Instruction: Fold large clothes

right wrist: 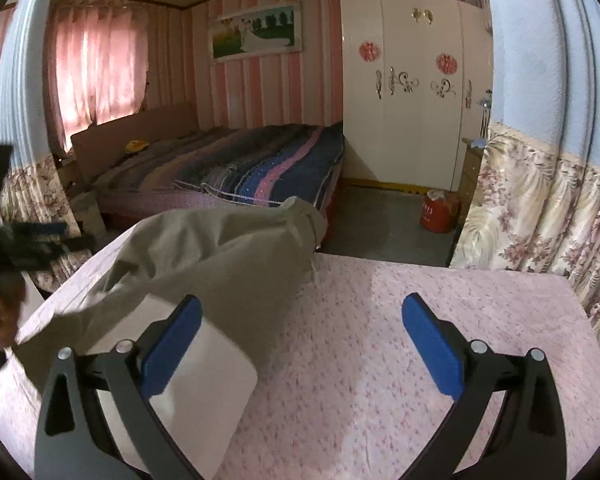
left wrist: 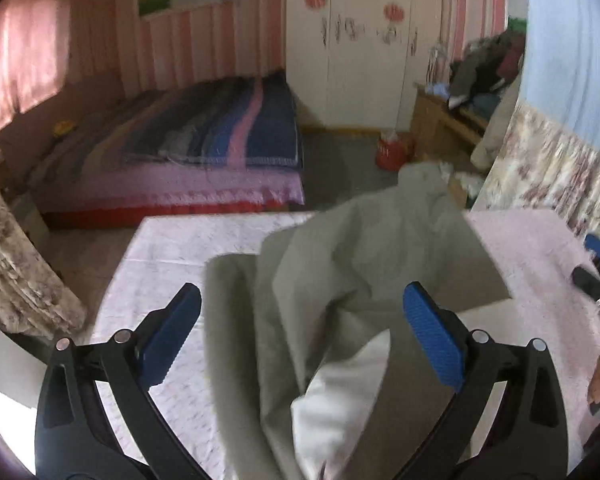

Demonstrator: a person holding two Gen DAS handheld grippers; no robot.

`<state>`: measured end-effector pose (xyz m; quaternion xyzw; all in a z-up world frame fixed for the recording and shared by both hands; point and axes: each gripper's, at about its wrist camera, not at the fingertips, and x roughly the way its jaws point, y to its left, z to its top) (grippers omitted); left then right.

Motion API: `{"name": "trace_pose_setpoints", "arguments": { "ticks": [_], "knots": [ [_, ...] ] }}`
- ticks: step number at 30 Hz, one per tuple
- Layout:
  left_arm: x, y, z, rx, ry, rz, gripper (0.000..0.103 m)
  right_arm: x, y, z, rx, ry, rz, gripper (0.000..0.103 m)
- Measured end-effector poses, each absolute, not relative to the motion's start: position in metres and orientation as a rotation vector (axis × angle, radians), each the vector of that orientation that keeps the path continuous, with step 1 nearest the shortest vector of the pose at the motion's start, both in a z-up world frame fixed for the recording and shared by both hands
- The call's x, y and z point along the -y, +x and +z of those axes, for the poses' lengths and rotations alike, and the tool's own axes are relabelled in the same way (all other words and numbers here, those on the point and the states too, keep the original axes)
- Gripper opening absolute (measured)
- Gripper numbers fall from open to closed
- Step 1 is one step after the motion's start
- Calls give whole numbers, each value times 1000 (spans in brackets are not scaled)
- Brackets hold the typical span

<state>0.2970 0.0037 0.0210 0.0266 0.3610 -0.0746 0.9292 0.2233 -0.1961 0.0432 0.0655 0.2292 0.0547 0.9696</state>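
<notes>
A large beige garment (left wrist: 340,272) with a white lining (left wrist: 340,400) lies bunched on a table under a pink flowered cover (left wrist: 160,264). My left gripper (left wrist: 300,300) hangs just above it with its jaws wide open. The cloth runs between the blue pads (left wrist: 432,344), which do not press on it. In the right wrist view the garment (right wrist: 220,264) covers the table's left half. My right gripper (right wrist: 300,308) is open over the bare pink cover (right wrist: 380,340), its left finger above the white lining (right wrist: 208,380). The left gripper and a hand (right wrist: 0,312) show at the left edge.
Beyond the table stands a bed (right wrist: 260,160) with a striped blanket, then a white wardrobe (right wrist: 404,92). A red container (right wrist: 436,212) sits on the floor. A floral curtain (right wrist: 540,208) hangs at the right. A wooden desk (left wrist: 444,128) holds piled clothes.
</notes>
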Motion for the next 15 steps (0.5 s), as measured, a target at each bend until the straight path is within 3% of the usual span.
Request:
{"name": "trace_pose_setpoints", "arguments": {
  "ticks": [6, 7, 9, 10, 11, 12, 15],
  "knots": [
    [10, 342, -26, -882, 109, -153, 99, 189, 262, 36, -527, 112, 109, 100],
    [12, 344, -31, -894, 123, -159, 86, 189, 264, 35, -529, 113, 110, 100],
    [13, 349, -38, -903, 114, -208, 41, 186, 267, 31, -538, 110, 116, 100],
    [13, 347, -35, -888, 112, -221, 31, 184, 268, 29, -541, 108, 118, 100],
    [14, 345, -32, -878, 120, -240, 11, 183, 269, 28, -544, 105, 124, 100],
    [15, 342, -27, -865, 127, -247, 5, 181, 270, 28, -545, 103, 125, 100],
    [15, 333, -9, -832, 154, -250, 2, 178, 270, 31, -539, 105, 129, 100]
  ]
}}
